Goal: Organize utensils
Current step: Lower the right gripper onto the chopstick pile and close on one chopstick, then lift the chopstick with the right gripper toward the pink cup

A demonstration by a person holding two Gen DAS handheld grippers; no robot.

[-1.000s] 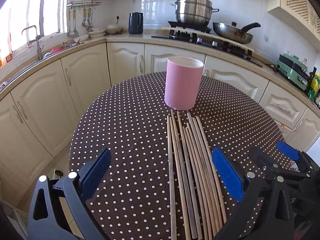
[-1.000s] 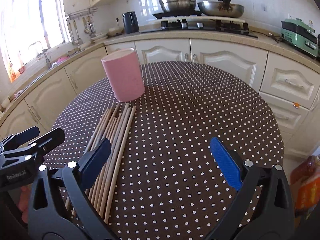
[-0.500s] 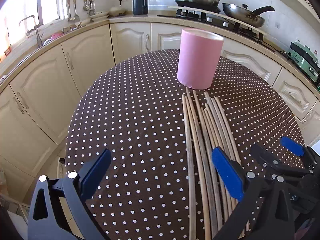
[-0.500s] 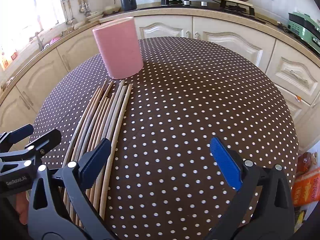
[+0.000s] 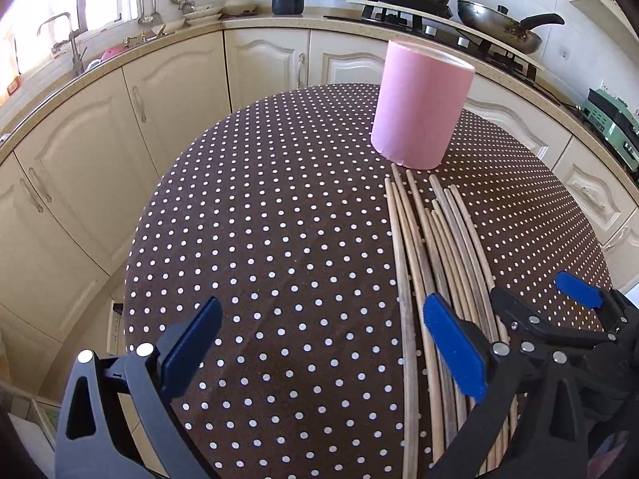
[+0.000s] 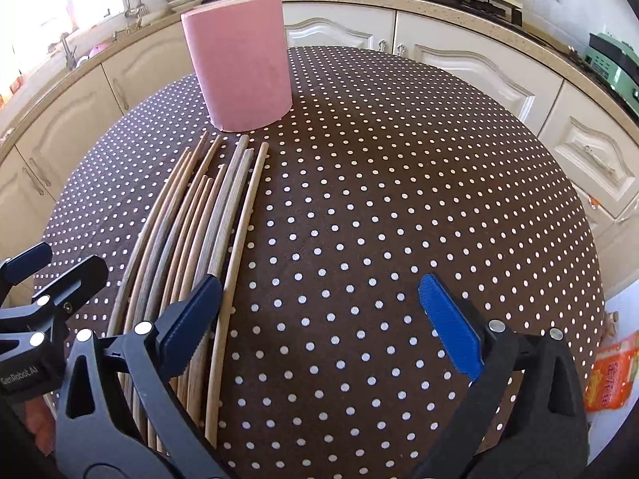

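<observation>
Both of your grippers hang over the near edge of the table (image 5: pixel 247 239) with jaws spread wide and nothing between them. About a dozen chopsticks (image 5: pixel 435 247) lie side by side in the middle of the table, long axes running from the near edge straight toward the pink holder (image 5: pixel 419 111), tips just short of its base. From your left gripper (image 5: pixel 319 343) the bundle sits under the right finger; from your right gripper (image 6: pixel 319 319) it sits under the left finger. Neither straddles it, so either must shift sideways; the two look about equally near.
</observation>
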